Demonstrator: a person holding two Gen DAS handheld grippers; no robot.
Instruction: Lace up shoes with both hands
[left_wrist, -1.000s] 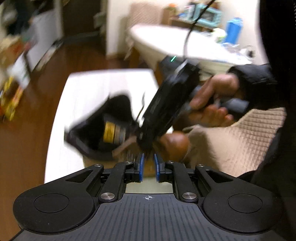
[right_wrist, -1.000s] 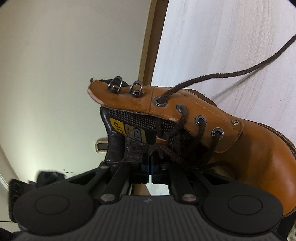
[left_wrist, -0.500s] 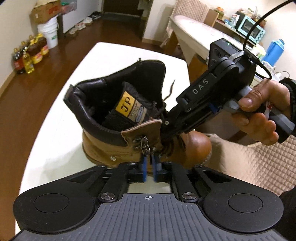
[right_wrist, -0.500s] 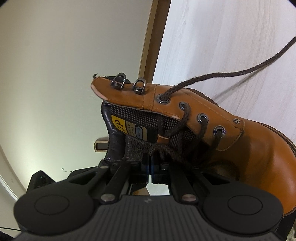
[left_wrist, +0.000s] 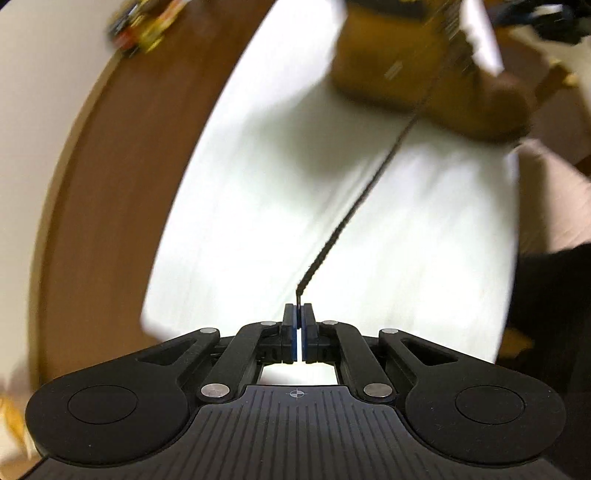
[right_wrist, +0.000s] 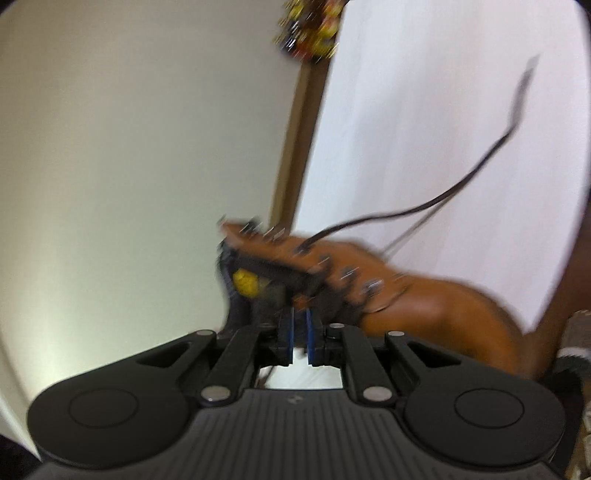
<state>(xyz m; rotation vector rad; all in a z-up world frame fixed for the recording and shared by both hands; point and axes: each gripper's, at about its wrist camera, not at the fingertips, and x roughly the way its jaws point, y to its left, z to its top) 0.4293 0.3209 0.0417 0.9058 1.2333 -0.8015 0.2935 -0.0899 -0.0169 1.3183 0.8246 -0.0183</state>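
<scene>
A tan leather boot (left_wrist: 424, 66) stands on the white table (left_wrist: 277, 192) at the top of the left wrist view, blurred. A dark lace (left_wrist: 369, 184) runs taut from the boot down to my left gripper (left_wrist: 298, 308), which is shut on the lace's end. In the right wrist view the boot (right_wrist: 424, 306) lies just past my right gripper (right_wrist: 299, 314), whose jaws are opening with nothing clearly pressed between the pads. The other lace (right_wrist: 461, 192) trails from a top eyelet across the table.
Brown wooden floor (left_wrist: 122, 166) borders the table's left edge. Several bottles (left_wrist: 144, 22) stand on the floor by the wall. A beige quilted cloth (left_wrist: 550, 192) and a dark sleeve (left_wrist: 554, 295) lie at the right.
My left gripper pulled away from the boot's collar, drawing a lace out tight. My right gripper backed off from the boot's tongue and its jaws parted.
</scene>
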